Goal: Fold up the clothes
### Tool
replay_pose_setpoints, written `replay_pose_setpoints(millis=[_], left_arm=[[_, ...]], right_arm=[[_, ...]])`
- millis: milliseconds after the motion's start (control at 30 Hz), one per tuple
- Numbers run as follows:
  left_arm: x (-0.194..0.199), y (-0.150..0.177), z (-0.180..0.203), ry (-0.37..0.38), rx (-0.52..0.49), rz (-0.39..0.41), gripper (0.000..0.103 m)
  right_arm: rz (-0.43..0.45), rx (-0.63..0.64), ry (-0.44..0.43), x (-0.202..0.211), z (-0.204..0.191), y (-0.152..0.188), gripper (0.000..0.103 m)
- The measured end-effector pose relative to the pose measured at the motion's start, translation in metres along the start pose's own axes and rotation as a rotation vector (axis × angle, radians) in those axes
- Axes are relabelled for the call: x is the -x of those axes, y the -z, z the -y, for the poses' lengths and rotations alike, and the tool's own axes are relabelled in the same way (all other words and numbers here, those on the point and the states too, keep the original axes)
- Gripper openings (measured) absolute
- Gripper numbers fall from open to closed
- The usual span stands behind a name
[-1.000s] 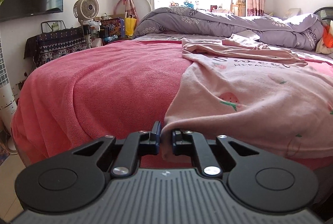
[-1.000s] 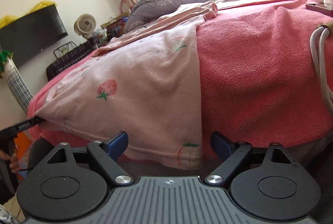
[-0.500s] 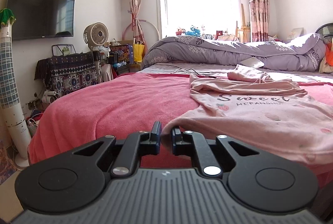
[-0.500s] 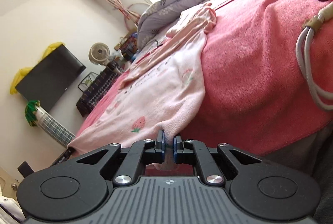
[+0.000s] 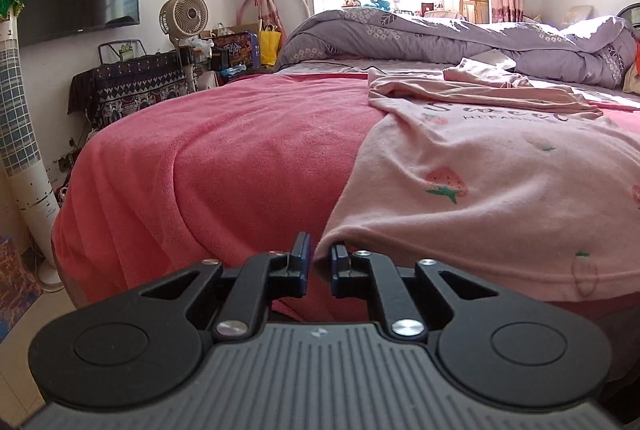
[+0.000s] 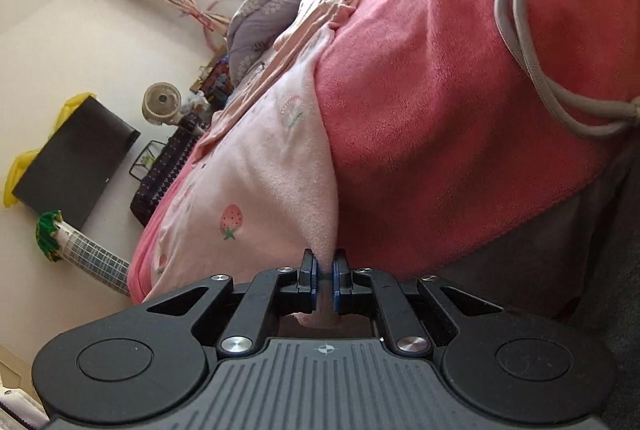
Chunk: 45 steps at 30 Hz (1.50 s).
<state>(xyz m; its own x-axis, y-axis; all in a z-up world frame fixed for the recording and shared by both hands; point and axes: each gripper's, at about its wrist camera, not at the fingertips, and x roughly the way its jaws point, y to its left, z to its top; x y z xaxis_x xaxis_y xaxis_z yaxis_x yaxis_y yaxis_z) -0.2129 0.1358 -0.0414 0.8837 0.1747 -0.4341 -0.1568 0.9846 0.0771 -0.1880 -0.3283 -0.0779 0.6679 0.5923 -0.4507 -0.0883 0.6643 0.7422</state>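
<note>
The shirt — pale pink, strawberry print — lies spread on the bed, hem hanging over the near edge; the left claw is closed narrow on the left hem corner; the right claw is pinched on the right hem corner, cloth visible between its pads.

Step in hand, by judgement: both hem corners are secured, and the first fold — hem toward the collar — is about to start.

The next move calls for lifting both corners together, keeping the hem taut and level between the claws; carry it forward over the body of the shirt, then lay it down square; uneven travel would skew the fold.
</note>
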Motion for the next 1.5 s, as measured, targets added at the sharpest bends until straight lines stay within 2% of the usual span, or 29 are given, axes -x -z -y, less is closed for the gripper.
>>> replay_pose_setpoints(millis=[200, 300, 367, 400, 467, 600, 633, 700, 767, 833, 933, 1000, 1133, 1233, 1333, 1500], left_arm=[[0.002, -0.050, -0.014, 0.061, 0.047, 0.089, 0.012], [-0.014, -0.078, -0.015, 0.085, 0.063, 0.115, 0.017], [-0.032, -0.095, -0.010, 0.080, 0.045, 0.131, 0.026], [-0.043, -0.101, -0.006, 0.073, 0.033, 0.130, 0.028], [-0.068, -0.110, 0.003, 0.059, 0.012, 0.103, 0.046], [-0.117, -0.116, 0.018, 0.021, -0.043, 0.005, 0.058], [-0.124, -0.115, 0.019, 0.014, -0.050, -0.016, 0.060], [-0.134, -0.113, 0.016, 0.002, -0.052, -0.043, 0.067], [-0.137, -0.113, 0.009, -0.002, -0.043, -0.049, 0.080], [-0.139, -0.115, -0.003, 0.014, -0.023, -0.071, 0.086], [-0.140, -0.119, -0.018, 0.046, 0.021, -0.095, 0.089], [-0.137, -0.124, -0.023, 0.068, 0.040, -0.095, 0.090], [-0.136, -0.130, -0.027, 0.111, 0.054, -0.103, 0.092], [-0.145, -0.135, -0.030, 0.130, 0.086, -0.121, 0.092], [-0.152, -0.139, -0.034, 0.153, 0.134, -0.134, 0.092], [-0.164, -0.131, -0.052, 0.200, 0.250, -0.216, 0.094]], right_arm=[[0.104, 0.007, -0.120, 0.015, -0.015, -0.048, 0.009], [0.155, 0.010, -0.167, 0.010, -0.024, -0.074, 0.009], [0.188, 0.005, -0.174, 0.000, -0.026, -0.093, 0.009], [0.205, 0.008, -0.157, -0.010, -0.027, -0.102, 0.009], [0.223, -0.004, -0.107, -0.029, -0.025, -0.116, 0.011], [0.222, 0.005, 0.053, -0.071, -0.011, -0.132, 0.017], [0.214, 0.009, 0.077, -0.078, -0.008, -0.133, 0.020], [0.222, 0.022, 0.089, -0.083, -0.004, -0.134, 0.033], [0.259, 0.052, 0.072, -0.075, -0.001, -0.134, 0.057], [0.298, 0.093, 0.083, -0.063, 0.001, -0.138, 0.069], [0.334, 0.168, 0.120, -0.050, 0.001, -0.143, 0.070], [0.345, 0.284, 0.157, -0.042, -0.007, -0.139, 0.070], [0.290, 0.524, 0.246, -0.055, -0.034, -0.127, 0.070], [0.225, 0.582, 0.260, -0.081, -0.044, -0.127, 0.071], [0.178, 0.584, 0.267, -0.106, -0.046, -0.127, 0.071], [0.166, 0.570, 0.293, -0.127, -0.043, -0.126, 0.072]])
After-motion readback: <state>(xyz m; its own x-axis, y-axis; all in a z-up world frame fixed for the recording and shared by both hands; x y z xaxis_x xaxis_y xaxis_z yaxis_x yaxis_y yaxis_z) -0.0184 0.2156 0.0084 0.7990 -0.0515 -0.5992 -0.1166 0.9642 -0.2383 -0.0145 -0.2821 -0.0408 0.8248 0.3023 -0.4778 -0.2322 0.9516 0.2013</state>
